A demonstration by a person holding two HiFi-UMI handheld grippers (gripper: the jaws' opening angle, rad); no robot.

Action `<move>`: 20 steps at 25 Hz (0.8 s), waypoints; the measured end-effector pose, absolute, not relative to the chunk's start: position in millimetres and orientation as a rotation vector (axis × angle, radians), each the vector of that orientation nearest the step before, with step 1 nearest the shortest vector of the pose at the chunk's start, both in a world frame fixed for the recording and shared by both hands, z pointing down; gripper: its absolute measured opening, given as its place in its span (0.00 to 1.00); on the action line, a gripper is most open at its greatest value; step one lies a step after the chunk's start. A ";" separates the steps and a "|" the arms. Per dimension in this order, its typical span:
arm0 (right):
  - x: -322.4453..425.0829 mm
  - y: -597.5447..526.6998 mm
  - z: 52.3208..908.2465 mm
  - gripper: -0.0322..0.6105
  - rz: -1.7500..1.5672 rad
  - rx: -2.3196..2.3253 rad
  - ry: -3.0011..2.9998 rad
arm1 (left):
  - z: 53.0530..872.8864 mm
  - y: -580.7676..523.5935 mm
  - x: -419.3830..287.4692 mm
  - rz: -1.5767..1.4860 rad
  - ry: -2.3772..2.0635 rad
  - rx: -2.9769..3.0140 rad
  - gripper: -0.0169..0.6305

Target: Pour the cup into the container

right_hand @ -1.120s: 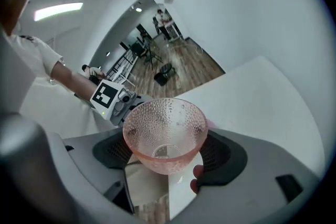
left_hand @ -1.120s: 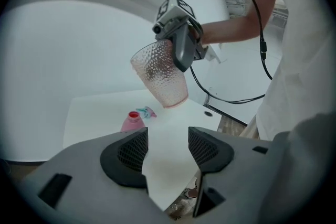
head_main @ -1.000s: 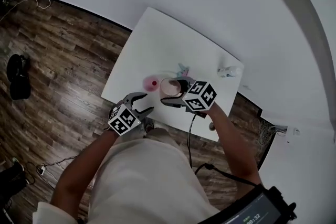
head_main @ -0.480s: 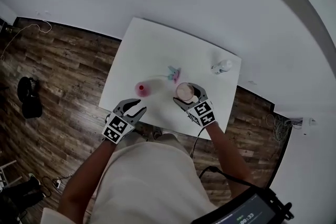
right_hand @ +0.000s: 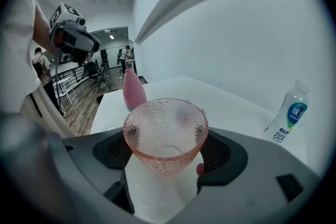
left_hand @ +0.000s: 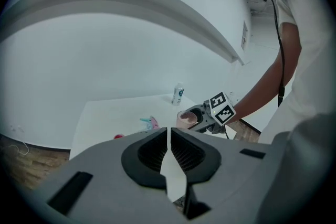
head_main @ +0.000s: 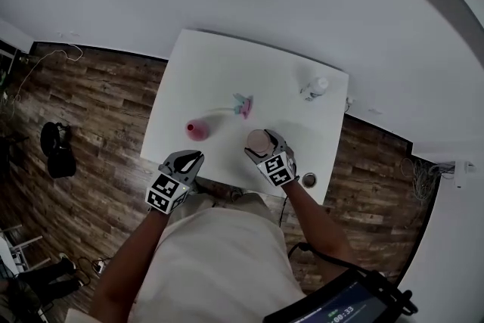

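Since 1 second ago the cup has drawn away from the pink container. The jaws of the left gripper, wide apart then, are closing and now stand all but together with nothing between them.

The cup is a pink dimpled glass. It stands upright in the clench of the right gripper, with 1 jaw pressed to each of its 2 sides, over the near part of the white table. Whether its base rests on the tabletop cannot be told.

The pink container stands upright on the table to the cup's left, well apart from it. Farther back, between the 2, lies a small teal and pink item. A clear plastic bottle with a blue label stands near the table's far right corner. The left gripper hangs at the table's near edge, near the container but clear of it. Dark wooden floor lies around the table.
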State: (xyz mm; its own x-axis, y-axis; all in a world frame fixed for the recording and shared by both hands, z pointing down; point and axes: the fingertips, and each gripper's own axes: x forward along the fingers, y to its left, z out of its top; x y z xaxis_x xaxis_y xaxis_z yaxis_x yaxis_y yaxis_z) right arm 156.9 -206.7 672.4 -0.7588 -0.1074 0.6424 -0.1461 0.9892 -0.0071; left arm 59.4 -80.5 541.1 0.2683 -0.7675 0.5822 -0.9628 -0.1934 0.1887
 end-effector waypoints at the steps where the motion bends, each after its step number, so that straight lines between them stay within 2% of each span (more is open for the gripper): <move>1: 159.1 -205.7 677.5 0.63 0.067 0.178 -2.437 | 541.1 -80.4 63.5 0.502 -1.556 2.021 0.07; 11: 177.7 -195.6 700.4 0.63 0.066 0.183 -2.454 | 545.0 -73.5 81.5 0.520 -1.559 1.980 0.07; 14: 178.9 -195.8 693.1 0.74 0.108 0.209 -2.473 | 542.3 -72.6 78.2 0.491 -1.562 1.981 0.07; 20: 195.6 -211.2 635.6 0.75 0.103 0.412 -2.554 | 526.2 -73.2 65.6 0.437 -1.572 2.036 0.07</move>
State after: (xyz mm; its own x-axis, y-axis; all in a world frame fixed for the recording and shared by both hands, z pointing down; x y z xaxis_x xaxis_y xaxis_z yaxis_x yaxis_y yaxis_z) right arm 195.6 -211.2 635.6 -0.8045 -0.2698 0.5291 -0.3115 0.9502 0.0110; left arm 65.6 -73.2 526.2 0.2718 -0.7901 0.5494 -0.9603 -0.1856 0.2083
